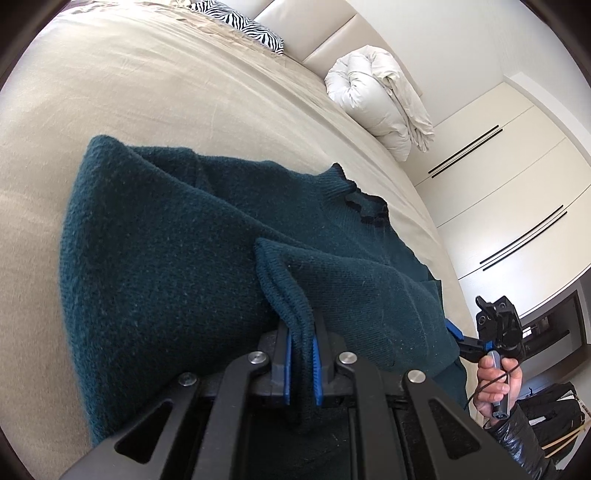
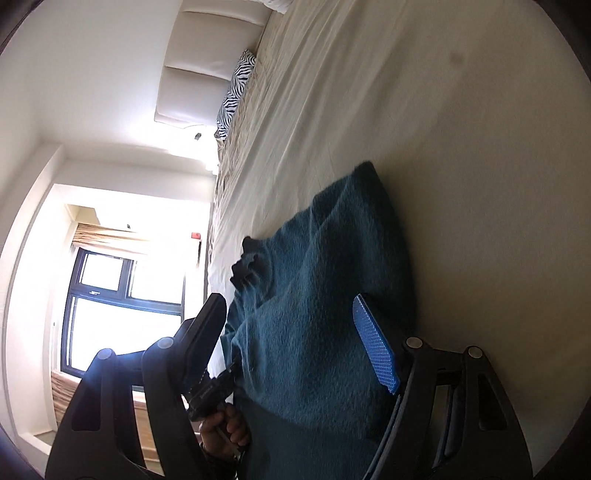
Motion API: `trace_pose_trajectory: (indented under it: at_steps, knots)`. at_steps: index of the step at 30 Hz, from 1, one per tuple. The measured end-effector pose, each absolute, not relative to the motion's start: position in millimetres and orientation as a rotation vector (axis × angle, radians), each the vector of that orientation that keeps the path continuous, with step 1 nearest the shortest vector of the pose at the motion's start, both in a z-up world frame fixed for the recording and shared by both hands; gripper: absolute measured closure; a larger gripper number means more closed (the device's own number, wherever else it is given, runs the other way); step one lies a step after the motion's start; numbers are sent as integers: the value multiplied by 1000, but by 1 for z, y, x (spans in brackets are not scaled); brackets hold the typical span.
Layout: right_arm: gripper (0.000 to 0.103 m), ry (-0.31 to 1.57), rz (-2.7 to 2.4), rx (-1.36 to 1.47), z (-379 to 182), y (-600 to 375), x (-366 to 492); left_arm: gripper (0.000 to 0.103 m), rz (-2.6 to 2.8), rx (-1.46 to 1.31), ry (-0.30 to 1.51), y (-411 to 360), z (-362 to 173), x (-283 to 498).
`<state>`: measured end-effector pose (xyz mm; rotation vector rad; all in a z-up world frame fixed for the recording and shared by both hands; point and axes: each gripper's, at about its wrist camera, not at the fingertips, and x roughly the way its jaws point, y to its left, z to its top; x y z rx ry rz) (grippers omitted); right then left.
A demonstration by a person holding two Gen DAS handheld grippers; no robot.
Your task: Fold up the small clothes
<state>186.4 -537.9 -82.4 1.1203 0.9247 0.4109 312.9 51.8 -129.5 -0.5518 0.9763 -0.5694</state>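
Teal knit sweater (image 1: 177, 266) spread over the beige bed sheet (image 1: 155, 96), filling the middle and 8 o'clock part of the left wrist view, with its dark-trimmed collar (image 1: 364, 201) up toward 1 o'clock. Left gripper (image 1: 302, 363) at 6 o'clock, jaws drawn together and clamped on a folded ribbed edge of the sweater, blue pads (image 1: 316, 369) pressing the knit from both sides, cloth rising from the grip toward 12 o'clock. Right gripper (image 1: 469, 341) seen at 4 o'clock of the same view, at the sweater's far edge, held by a hand (image 1: 496, 384) in a shiny black sleeve. In the right wrist view, right gripper (image 2: 291, 332) at 6 o'clock with jaws wide apart, one black finger at 8 o'clock and one blue-padded finger (image 2: 375, 339) at 5 o'clock, sweater (image 2: 317, 295) lying between them; contact between pad and knit hard to judge. Zebra-print pillow (image 1: 240, 26) at 12 o'clock against the cream headboard (image 1: 306, 26). Rolled white duvet (image 1: 373, 96) at 2 o'clock on the bed's edge. White wardrobe doors (image 1: 517, 177) at 3 o'clock. Bright window (image 2: 110, 306) at 9 o'clock in the right wrist view.
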Motion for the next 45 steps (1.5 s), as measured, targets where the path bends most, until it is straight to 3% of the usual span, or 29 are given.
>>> trace_pose_trajectory:
  at_steps: [6, 7, 8, 10, 12, 26, 37, 45]
  knots:
    - [33, 913, 435, 1157, -77, -537, 113, 87, -559, -565, 994, 56, -121, 309]
    - [32, 892, 431, 1159, -70, -539, 97, 76, -541, -562, 997, 57, -114, 303]
    - [31, 868, 436, 1160, -63, -540, 81, 55, -537, -567, 991, 60, -106, 295]
    - [31, 834, 436, 1134, -48, -538, 47, 36, -531, -572, 956, 69, -87, 271]
    - [31, 831, 414, 1087, -39, -535, 13, 28, -518, -575, 918, 82, -73, 240]
    - [31, 867, 205, 897, -29, -519, -146, 28, -369, -618, 1037, 149, -90, 37]
    - [31, 956, 133, 810, -32, -523, -196, 29, -415, -540, 1116, 141, -91, -4]
    - [31, 989, 91, 795, -36, -532, -213, 44, -446, -498, 1187, 132, -97, -16]
